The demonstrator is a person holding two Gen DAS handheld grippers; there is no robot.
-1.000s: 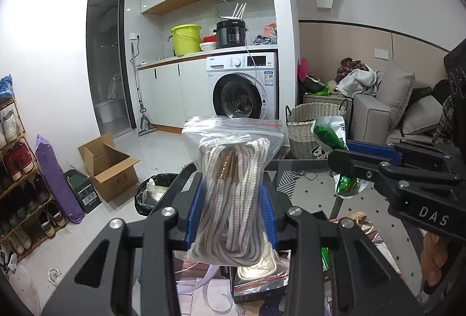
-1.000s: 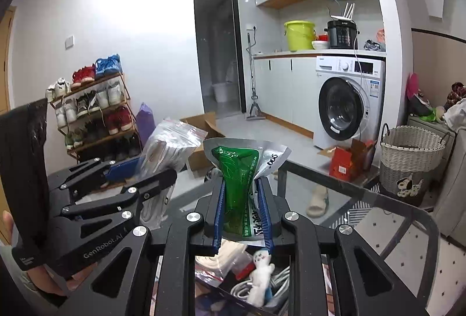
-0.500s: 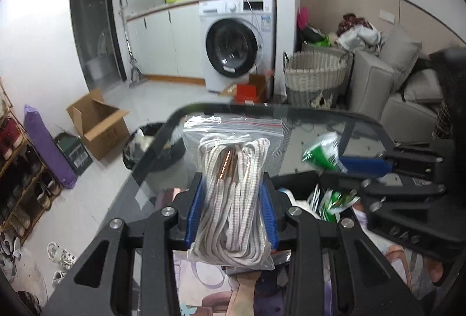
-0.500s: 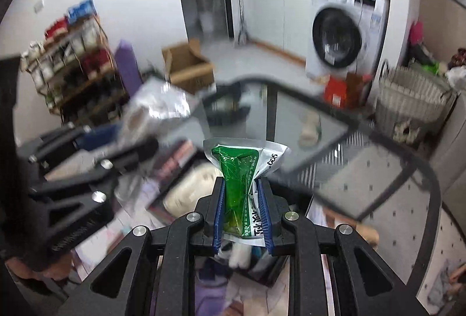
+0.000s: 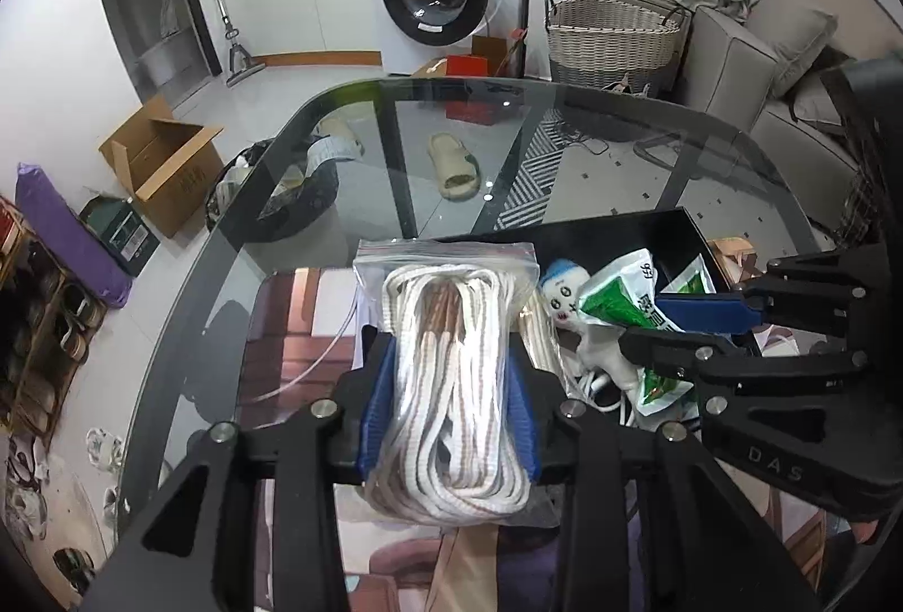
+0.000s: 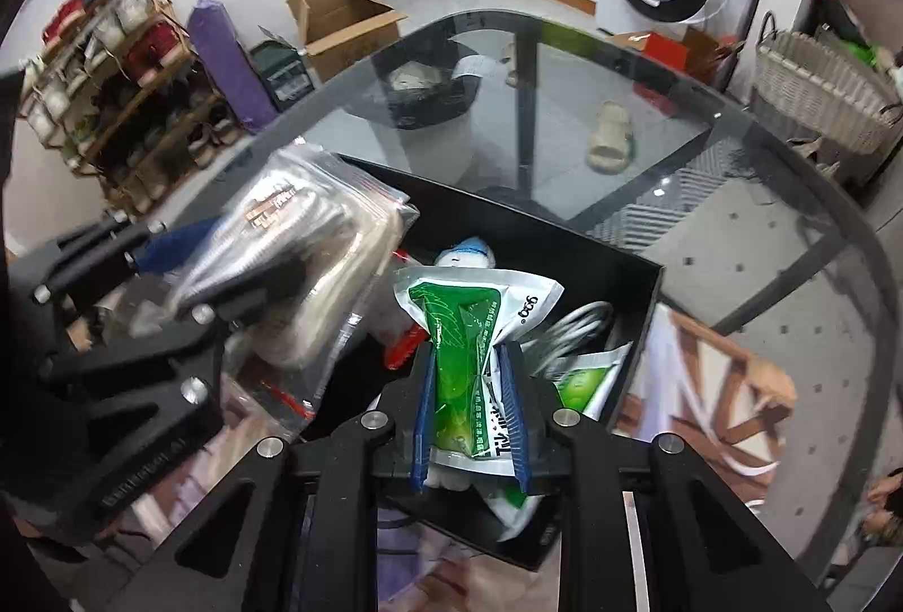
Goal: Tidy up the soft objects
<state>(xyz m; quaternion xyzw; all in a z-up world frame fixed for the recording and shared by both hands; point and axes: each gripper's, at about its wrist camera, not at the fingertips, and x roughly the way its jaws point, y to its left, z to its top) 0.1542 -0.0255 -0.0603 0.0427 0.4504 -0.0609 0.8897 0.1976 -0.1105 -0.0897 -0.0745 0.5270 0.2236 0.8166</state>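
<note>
Both grippers have tipped down from facing the room to facing the glass table (image 5: 316, 239). The left gripper (image 5: 450, 411) is clamped on a zip bag of white cord (image 5: 451, 386), the right gripper (image 6: 470, 409) on a green packet (image 6: 471, 329), both above a black box (image 6: 638, 318) holding a small doll (image 5: 559, 296) and another packet.
</note>
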